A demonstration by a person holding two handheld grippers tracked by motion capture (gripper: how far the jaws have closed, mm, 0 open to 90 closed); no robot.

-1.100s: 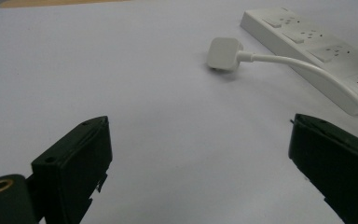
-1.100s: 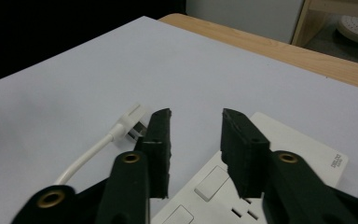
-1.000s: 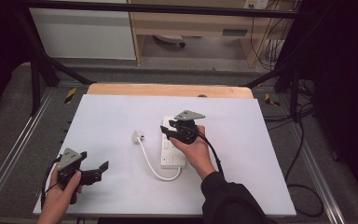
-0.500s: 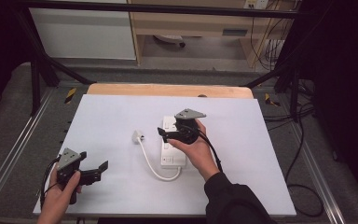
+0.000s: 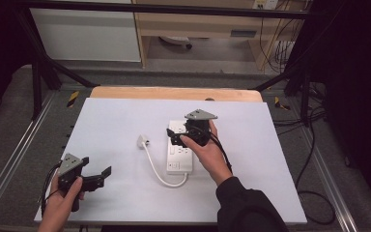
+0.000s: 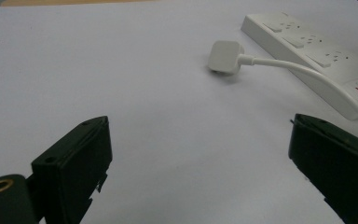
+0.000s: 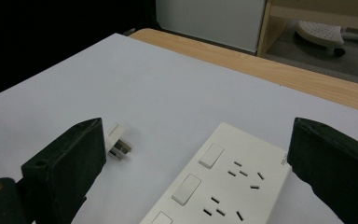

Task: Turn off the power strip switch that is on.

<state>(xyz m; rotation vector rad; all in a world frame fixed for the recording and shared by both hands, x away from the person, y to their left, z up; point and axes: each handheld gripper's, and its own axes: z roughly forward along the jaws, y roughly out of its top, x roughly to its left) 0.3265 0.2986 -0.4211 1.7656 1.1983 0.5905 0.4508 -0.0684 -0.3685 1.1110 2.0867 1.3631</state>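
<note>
High view: the right claw (image 5: 178, 138) hovers over the power strip (image 5: 179, 153) lying mid-worktop (image 5: 251, 159), its jaws having just opened. Left gripper view: the left claw (image 6: 200, 154) is spread, empty, the plug (image 6: 225, 57) beyond. Right gripper view: jaws wide, gripping nothing.

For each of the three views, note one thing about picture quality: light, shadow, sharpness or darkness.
High view: the white table is evenly lit, the surroundings fall into near black. Left gripper view: the plug casts a soft shadow and is fairly sharp, while the black jaws at the bottom edge are blurred. Right gripper view: the power strip is crisp, its slots plain; the upper left corner is dark.
</note>
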